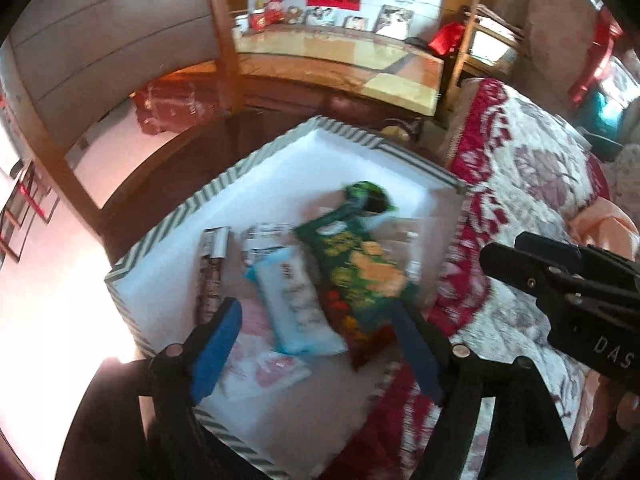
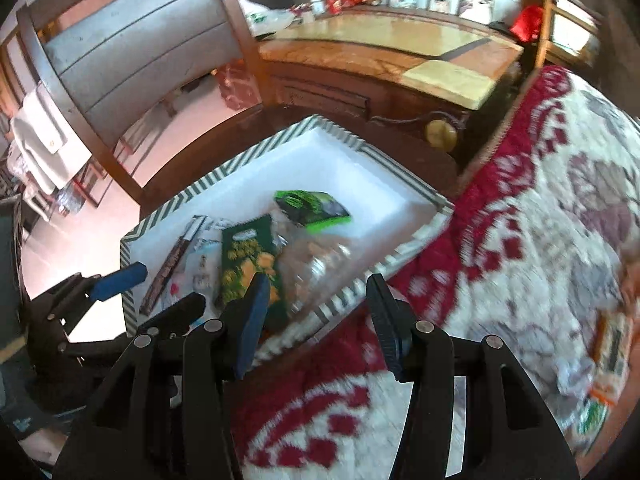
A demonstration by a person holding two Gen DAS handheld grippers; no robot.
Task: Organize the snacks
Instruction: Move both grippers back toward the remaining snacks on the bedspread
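Snacks lie in a white box (image 1: pixel 280 168) with a striped rim, which serves as the landmark here. Inside it: a green pack (image 1: pixel 360 272) along the middle, a pale blue pack (image 1: pixel 296 304) on its left, a dark stick pack (image 1: pixel 212 268) nearer the box's left wall, a pink-and-white pack (image 1: pixel 260 360) at the near end, and a small bright-green pack (image 1: pixel 366 196) toward the far end. The box rests on a dark wooden surface, its right edge against a red-and-white quilt (image 1: pixel 520 184).

The left gripper (image 1: pixel 316 344) hangs over the near end of the box, jaws wide and empty. The right gripper (image 2: pixel 320 316) sits above the box's near right rim and the quilt, jaws partly open, nothing between them.

Risk, as a judgement: both views are blurred, suggesting fast motion; a low finger could catch the rim and shift the box, or drag a loose pack out of line.

Only the right wrist view shows a clear bag (image 2: pixel 320 268) right of the green pack, and further packs (image 2: pixel 604 372) on the quilt, well apart from the box, likely yet to be gathered. Only the left wrist view shows the pink-and-white pack fully.
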